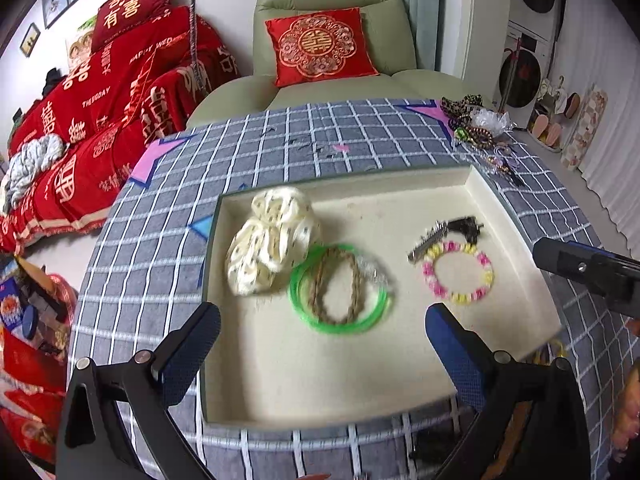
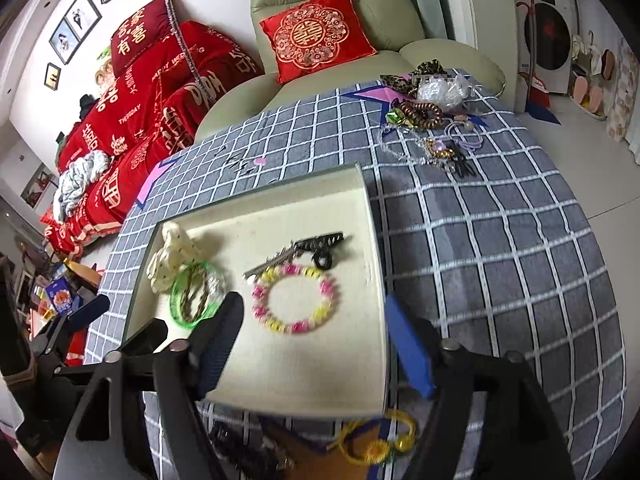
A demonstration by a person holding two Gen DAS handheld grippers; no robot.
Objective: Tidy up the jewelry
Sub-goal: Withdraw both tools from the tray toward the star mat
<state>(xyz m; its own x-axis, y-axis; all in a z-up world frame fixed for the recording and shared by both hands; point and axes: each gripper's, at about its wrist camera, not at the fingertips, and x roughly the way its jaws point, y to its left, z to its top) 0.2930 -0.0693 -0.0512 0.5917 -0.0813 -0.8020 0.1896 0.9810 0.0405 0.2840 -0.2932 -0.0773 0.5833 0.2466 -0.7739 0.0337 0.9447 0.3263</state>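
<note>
The job looks partly done. The cream tray (image 1: 516, 216) on the checked tablecloth (image 2: 500, 248) already holds five pieces: a cream scrunchie (image 1: 272, 236) toward its far left corner, a green bangle (image 1: 340, 290) with a braided brown band (image 1: 336, 286) lying inside it just beside the scrunchie, and, nearer the tray's right wall, a black hair clip (image 2: 316, 250) touching a pink and yellow bead bracelet (image 2: 296, 298). Still unsorted is a heap of scrunchies and hair ties (image 2: 432, 116) at the far right corner of the tablecloth, and a yellow cord bracelet (image 2: 380, 436) lies on the cloth just outside the tray's near edge. The left gripper (image 1: 320, 354) hovers over the tray's near half, jaws spread and empty; the right gripper (image 2: 316, 344) straddles the tray's near right wall, likewise spread and empty.
</note>
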